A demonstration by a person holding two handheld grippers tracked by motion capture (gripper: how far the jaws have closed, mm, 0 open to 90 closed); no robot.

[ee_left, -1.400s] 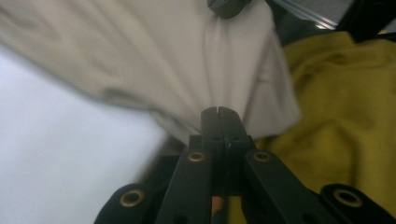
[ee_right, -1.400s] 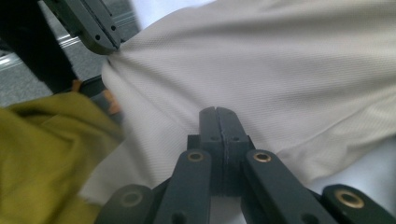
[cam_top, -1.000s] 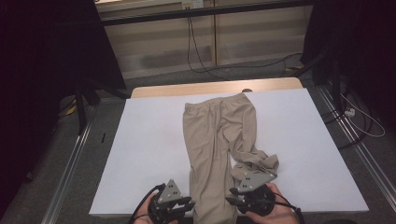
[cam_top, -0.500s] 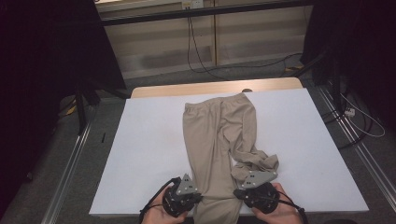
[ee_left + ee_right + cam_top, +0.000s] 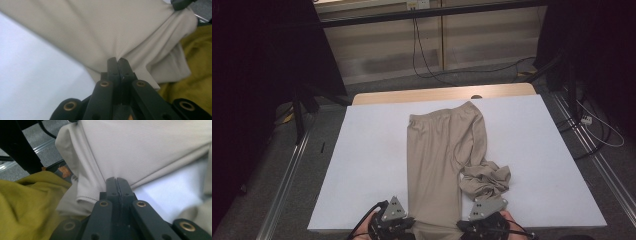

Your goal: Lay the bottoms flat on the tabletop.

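1. The left gripper [image 5: 398, 226] and the right gripper [image 5: 476, 226] have both dropped back toward the near edge of the desk [image 5: 362, 165] since a second ago, when they sat a little higher on the cloth and wider apart from its edges.
2. Jaws now: in the left gripper view the left gripper [image 5: 117, 61] is clenched on a pinch of the beige trousers [image 5: 120, 30], with the fabric puckering into the tips. In the right gripper view the right gripper [image 5: 116, 180] is likewise clamped tight on a fold of the trousers [image 5: 150, 147].
3. Where the trousers [image 5: 434, 165] lie: waistband at the far side of the desk, one leg running straight down to the near edge between the two grippers, the other leg bunched in a crumpled heap [image 5: 486, 179] just beside the right gripper.
4. Both gripper views show the hem end hanging past the desk edge, above a yellow-green cloth [image 5: 22, 202] below.
5. What that means, as I read it: the grip on the straight leg's end is made on both sides, so a lift or a pull to flatten or fold looks ready to start. The crumpled leg is untouched.
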